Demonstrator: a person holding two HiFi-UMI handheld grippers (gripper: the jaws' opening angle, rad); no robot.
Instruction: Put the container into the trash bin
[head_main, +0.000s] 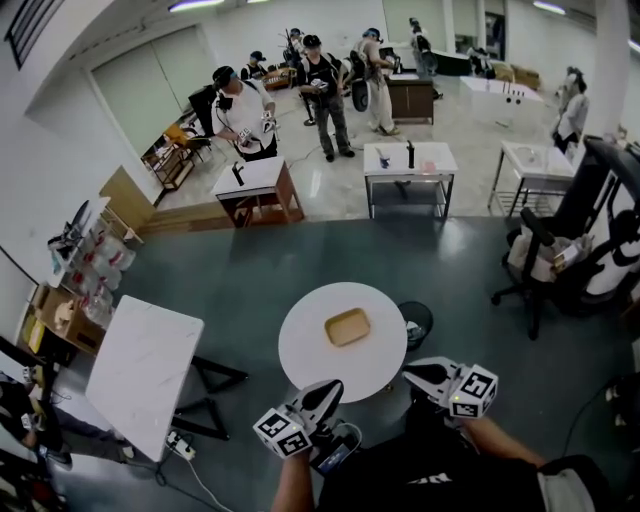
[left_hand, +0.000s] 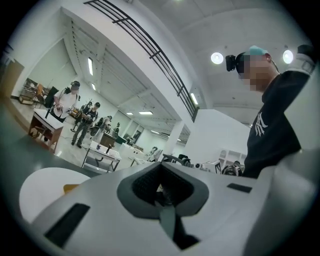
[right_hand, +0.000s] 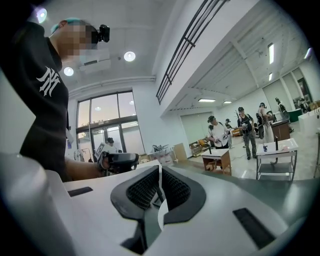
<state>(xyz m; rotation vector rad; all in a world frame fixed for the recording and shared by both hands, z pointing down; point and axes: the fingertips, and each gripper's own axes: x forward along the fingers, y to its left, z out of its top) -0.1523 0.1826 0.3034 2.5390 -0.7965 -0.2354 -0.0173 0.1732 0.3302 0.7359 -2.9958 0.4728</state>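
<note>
A shallow tan container (head_main: 347, 327) lies alone on the round white table (head_main: 300, 345). A black trash bin (head_main: 415, 322) stands on the floor by the table's right edge. Both grippers hover at the table's near edge and hold nothing. My left gripper (head_main: 329, 389) is shut over the near rim, and my right gripper (head_main: 413, 372) is shut off the rim's right side, near the bin. In the left gripper view the jaws (left_hand: 161, 188) are shut, with the table (left_hand: 42, 187) and a sliver of the container (left_hand: 70, 188) at the left. The right gripper (right_hand: 159, 187) shows shut, empty jaws.
A rectangular white table (head_main: 140, 370) on black legs stands at the left, with cables on the floor beneath. A black office chair (head_main: 560, 255) is at the right. Small tables (head_main: 408, 160) and several people (head_main: 325, 90) are farther back.
</note>
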